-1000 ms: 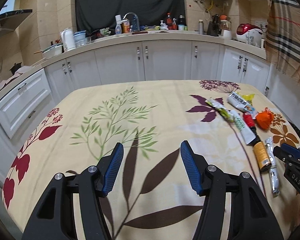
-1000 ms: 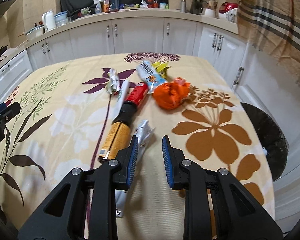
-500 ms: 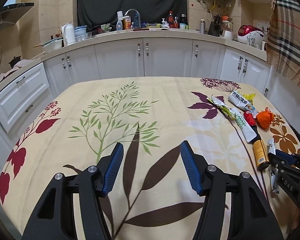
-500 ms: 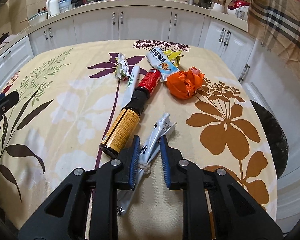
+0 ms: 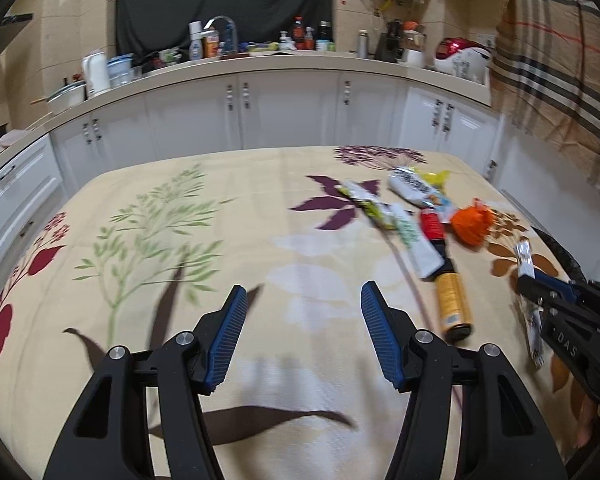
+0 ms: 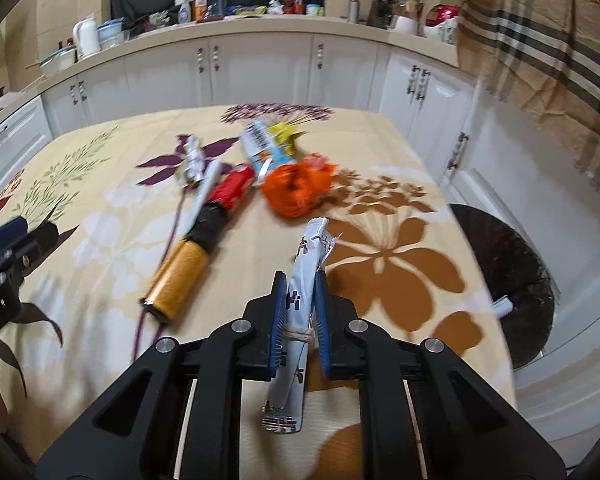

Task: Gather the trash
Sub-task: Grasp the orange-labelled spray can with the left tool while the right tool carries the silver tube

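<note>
Blue-padded fingers of the right gripper (image 6: 300, 308) are closing on a long silver foil wrapper (image 6: 306, 272) pressed between them, lifted off the floral tablecloth (image 6: 100, 240). Left gripper (image 5: 302, 336) stands half-wide, empty. Black bin (image 6: 512, 280) sits at three o'clock.

Both tools are alike: the left gripper (image 5: 302, 334) and the right gripper (image 6: 300, 318) have matte black plastic frames with cut-out arms and round silver screws at the pivots. Each finger carries a blue ribbed pad (image 5: 225, 338). Seen from the left camera, the right gripper's side bears white letters, apparently "DAS", though blurred.
</note>
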`<state>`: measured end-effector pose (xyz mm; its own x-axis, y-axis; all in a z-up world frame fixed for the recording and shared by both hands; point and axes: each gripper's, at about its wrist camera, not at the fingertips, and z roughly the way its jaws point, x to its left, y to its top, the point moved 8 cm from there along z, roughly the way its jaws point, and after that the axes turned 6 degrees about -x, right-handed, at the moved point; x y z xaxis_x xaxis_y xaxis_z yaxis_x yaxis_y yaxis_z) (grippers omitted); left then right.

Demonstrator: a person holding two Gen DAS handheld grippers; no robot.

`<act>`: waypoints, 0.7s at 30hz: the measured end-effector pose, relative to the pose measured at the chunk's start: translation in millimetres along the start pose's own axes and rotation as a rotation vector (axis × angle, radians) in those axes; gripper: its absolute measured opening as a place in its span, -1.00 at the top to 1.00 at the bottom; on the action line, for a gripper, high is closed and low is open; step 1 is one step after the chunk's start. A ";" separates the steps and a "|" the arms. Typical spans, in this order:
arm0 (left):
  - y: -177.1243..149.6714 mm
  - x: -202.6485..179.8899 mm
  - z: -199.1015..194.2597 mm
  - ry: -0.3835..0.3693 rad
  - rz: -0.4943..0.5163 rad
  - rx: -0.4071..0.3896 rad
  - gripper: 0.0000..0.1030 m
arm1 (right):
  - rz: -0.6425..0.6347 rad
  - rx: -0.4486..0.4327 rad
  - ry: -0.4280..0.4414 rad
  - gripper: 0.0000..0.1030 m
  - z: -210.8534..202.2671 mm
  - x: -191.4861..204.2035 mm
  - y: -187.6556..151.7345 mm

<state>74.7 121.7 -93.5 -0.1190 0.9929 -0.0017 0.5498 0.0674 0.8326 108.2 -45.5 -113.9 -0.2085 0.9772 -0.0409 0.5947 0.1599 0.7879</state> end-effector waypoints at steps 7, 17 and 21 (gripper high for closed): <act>1.6 -45.6 8.0 -0.067 0.031 0.021 -0.13 | 0.057 -0.020 -0.024 0.75 -1.0 -36.7 0.1; -2.7 -92.5 22.6 -0.103 0.107 0.046 -0.13 | 0.133 -0.037 -0.043 0.75 -2.5 -80.0 -1.8; -7.8 -101.5 31.8 -0.110 0.125 0.083 -0.09 | 0.151 -0.041 -0.040 0.75 -3.5 -87.4 -3.5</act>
<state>108.8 23.6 -117.4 0.0431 0.9985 0.0348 0.6219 -0.0541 0.7813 121.6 -132.0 -111.0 -0.0875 0.9946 0.0556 0.5842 0.0060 0.8116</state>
